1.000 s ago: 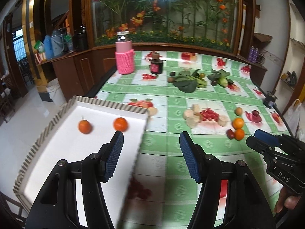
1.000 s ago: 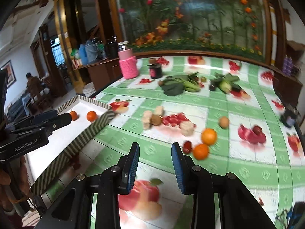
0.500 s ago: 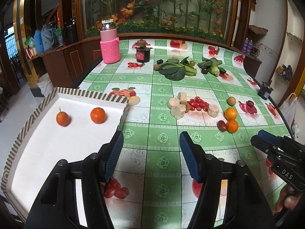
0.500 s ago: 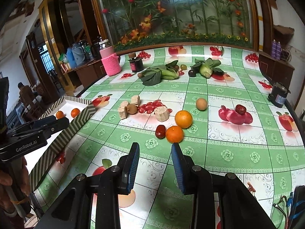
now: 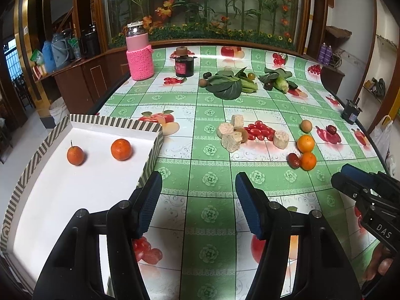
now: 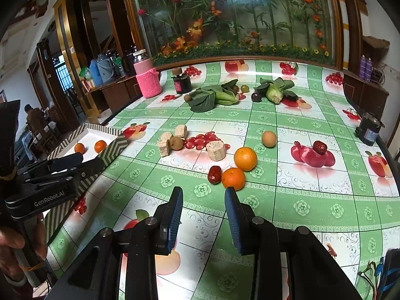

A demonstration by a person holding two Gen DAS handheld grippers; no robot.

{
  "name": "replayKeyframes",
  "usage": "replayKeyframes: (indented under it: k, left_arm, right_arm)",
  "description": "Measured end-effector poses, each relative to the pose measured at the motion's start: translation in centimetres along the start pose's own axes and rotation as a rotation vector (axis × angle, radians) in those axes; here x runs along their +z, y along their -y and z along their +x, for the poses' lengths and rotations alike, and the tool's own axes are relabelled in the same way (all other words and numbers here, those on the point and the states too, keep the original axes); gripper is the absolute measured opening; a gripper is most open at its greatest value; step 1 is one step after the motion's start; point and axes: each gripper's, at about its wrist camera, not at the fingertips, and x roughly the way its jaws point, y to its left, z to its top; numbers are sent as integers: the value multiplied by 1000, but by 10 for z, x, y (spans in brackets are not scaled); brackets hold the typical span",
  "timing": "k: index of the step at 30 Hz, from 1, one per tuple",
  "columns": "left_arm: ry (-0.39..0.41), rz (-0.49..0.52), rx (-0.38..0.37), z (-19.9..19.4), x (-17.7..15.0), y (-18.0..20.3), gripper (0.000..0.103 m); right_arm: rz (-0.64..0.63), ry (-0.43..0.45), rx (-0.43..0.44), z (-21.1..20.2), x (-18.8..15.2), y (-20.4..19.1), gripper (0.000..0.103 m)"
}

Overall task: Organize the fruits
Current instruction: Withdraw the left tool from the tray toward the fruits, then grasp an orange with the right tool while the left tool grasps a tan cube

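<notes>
While both grippers are empty with jaws apart, the right gripper (image 6: pixel 203 201) faces the nearest orange (image 6: pixel 233 178), just ahead. I judge next: advance, close on it, and carry it left to the striped tray (image 6: pixel 113 145).

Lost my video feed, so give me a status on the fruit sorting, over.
Left gripper open, empty. Right gripper open, empty, facing nearest orange. Two oranges in tray. Red date touches that orange.
</notes>
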Motion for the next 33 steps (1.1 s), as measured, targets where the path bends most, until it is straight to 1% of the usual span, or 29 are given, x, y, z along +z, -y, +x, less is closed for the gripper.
replayKeyframes:
  k: [11, 19, 25, 28, 33]
  left_arm:
    - [3, -5, 2, 2, 2, 0, 61]
    - [-14, 3, 4, 14, 8, 1, 61]
    - [-31, 21, 9, 25, 10, 10, 61]
    - [-44, 28, 2, 33, 12, 16, 61]
    - [-82, 20, -36, 48, 20, 22, 61]
  right_arm:
    - [-11, 1, -6, 2, 6, -1, 34]
    - [4, -3, -6, 5, 7, 7, 34]
    - [15, -2, -7, 7, 11, 16, 34]
    - [12, -5, -12, 10, 13, 20, 34]
    - [28, -9, -11, 13, 15, 29, 34]
